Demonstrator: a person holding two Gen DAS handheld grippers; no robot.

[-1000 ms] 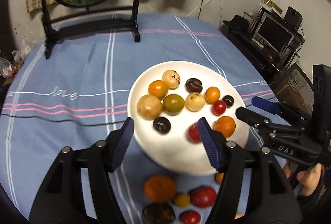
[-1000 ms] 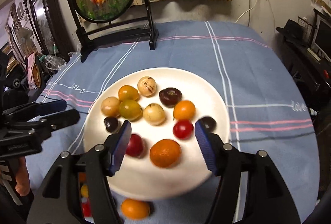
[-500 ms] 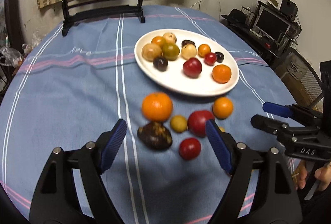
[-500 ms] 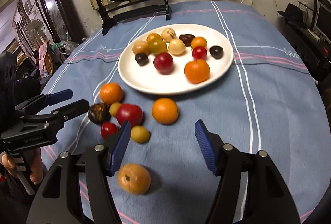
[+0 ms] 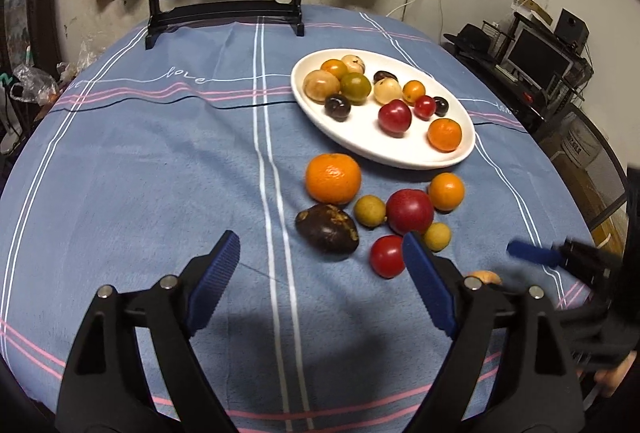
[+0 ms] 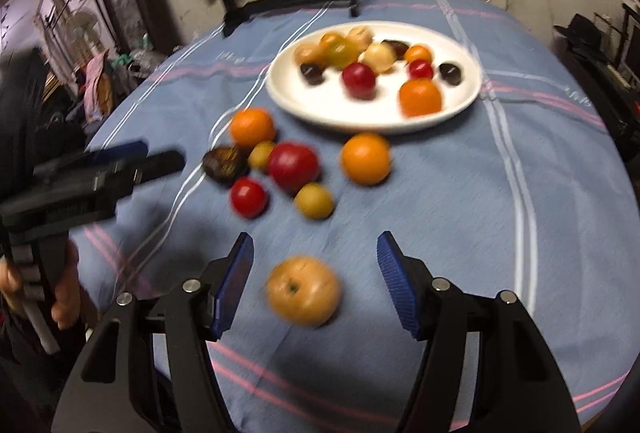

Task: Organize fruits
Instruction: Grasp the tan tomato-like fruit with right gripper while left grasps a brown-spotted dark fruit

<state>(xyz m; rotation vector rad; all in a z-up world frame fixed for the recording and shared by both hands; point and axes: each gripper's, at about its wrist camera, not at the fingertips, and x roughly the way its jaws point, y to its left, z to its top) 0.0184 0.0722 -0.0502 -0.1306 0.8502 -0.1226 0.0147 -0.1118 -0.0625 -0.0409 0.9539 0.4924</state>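
Observation:
A white plate (image 5: 360, 137) (image 6: 464, 101) holds several small fruits on the blue tablecloth. In front of it several loose fruits lie on the cloth: a large orange (image 5: 333, 177), a dark brown fruit (image 5: 327, 228), a red apple (image 5: 409, 211) (image 6: 293, 166), a red tomato (image 5: 387, 256), a small orange (image 6: 365, 158). A pale orange fruit (image 6: 303, 289) lies apart, near the front edge. My left gripper (image 5: 320, 273) is open and empty above the cloth, near the loose pile. My right gripper (image 6: 314, 269) is open and empty, with the pale orange fruit lying between its fingers.
A round painted screen on a black stand (image 5: 224, 5) stands at the table's far edge. A desk with a monitor (image 5: 536, 61) is off to the right. Clutter sits beyond the left edge (image 6: 96, 85). The right wrist view is blurred.
Both grippers have pulled back from above the plate towards the table's front edge. The loose fruits in front of the plate have come into view. Both stay open.

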